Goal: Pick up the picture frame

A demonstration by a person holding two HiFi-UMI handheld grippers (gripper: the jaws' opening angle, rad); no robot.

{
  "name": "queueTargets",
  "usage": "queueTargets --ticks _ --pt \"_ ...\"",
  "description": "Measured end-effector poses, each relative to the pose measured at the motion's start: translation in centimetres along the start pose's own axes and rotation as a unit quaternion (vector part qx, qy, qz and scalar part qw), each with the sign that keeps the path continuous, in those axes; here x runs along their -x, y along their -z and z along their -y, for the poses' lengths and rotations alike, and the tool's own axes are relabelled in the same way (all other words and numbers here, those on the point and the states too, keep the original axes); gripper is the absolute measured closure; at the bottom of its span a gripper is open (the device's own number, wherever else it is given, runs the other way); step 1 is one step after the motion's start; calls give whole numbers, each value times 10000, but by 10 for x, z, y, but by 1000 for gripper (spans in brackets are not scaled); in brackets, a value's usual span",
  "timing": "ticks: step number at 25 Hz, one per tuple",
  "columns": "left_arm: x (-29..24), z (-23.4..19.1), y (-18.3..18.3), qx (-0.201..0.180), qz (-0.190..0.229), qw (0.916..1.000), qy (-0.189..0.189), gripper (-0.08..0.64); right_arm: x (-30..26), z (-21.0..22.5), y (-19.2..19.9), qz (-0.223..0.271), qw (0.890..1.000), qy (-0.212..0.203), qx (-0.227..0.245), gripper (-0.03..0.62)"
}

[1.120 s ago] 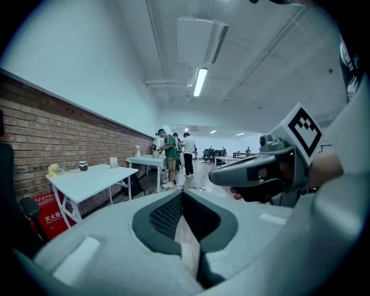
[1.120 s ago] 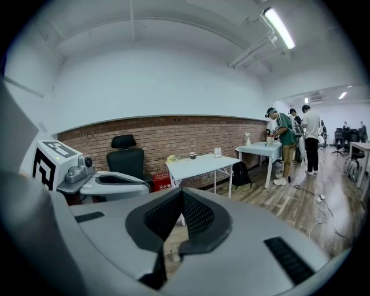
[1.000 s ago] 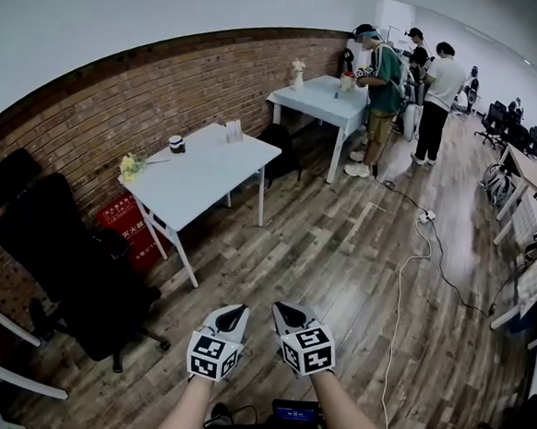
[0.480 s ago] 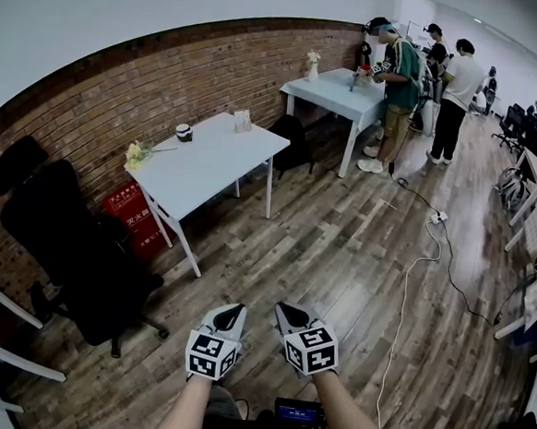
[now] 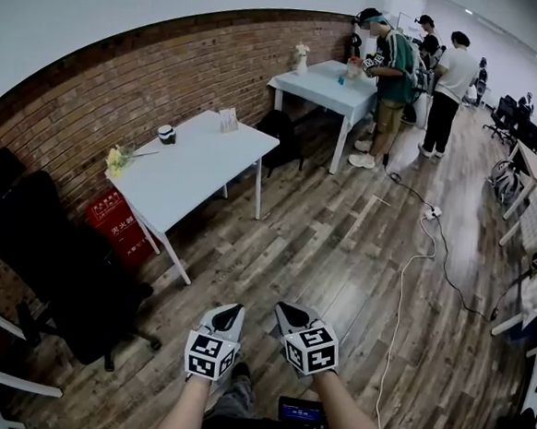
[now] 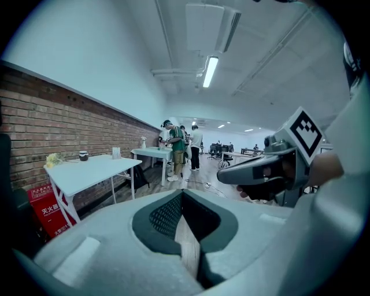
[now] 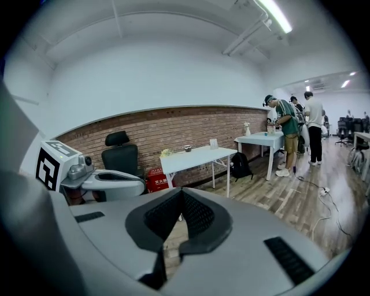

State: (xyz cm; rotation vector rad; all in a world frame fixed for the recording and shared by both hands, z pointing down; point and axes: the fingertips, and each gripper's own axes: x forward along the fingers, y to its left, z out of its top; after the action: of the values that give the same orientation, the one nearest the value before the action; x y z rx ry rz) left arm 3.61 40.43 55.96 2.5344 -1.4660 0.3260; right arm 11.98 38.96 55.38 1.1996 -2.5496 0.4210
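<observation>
Holding both grippers low in front of you over the wooden floor (image 5: pixel 340 252), you have the left gripper (image 5: pixel 233 310) and the right gripper (image 5: pixel 285 308) side by side, near each other but not touching, their tips aimed out into the room. Both pairs of jaws are pressed together with nothing between them. In each gripper view the dark pads meet at the tips, with only floorboards showing below.

The picture frame (image 5: pixel 228 119) stands upright at the far end of the nearer white table (image 5: pixel 193 171), which runs along the brick wall (image 5: pixel 121 86). It is well apart from both grippers and too small here to show any detail. On the same table a dark cup (image 5: pixel 166 134) sits on the wall side, and yellow flowers (image 5: pixel 117 159) lie at the near corner by the wall. A red box (image 5: pixel 112 224) sits on the floor beneath that corner, and a black office chair (image 5: pixel 52 266) stands to your left of it.

Farther off, a second white table (image 5: pixel 329 89) carries a vase of flowers (image 5: pixel 300 59), with people (image 5: pixel 390 80) standing beside it. A white cable (image 5: pixel 400 303) trails across the floor on your right to a power strip (image 5: pixel 428 213).
</observation>
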Motion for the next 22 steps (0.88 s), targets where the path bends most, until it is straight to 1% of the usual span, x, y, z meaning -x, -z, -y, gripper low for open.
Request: queueTargets --ticks 4,10,14,18,22 --pt "-33 -34 -12 -10 -15 9999 154 549 -39 21 -19 -41 9999 151 -32 584" --pt "-77 -95 -32 36 0 9997 258 549 -101 40 -55 -47 9996 264 -60 583" --pt "-103 -122 -38 -46 -45 9992 397 549 -138 51 -71 -61 9994 335 -94 584" --pt "-122 -150 -41 35 -70 9991 413 549 -165 60 -83 -73 9991 390 -118 583" --pt "-137 -165 -41 91 -121 9990 423 549 -184 68 -86 -138 9989 409 -170 583"
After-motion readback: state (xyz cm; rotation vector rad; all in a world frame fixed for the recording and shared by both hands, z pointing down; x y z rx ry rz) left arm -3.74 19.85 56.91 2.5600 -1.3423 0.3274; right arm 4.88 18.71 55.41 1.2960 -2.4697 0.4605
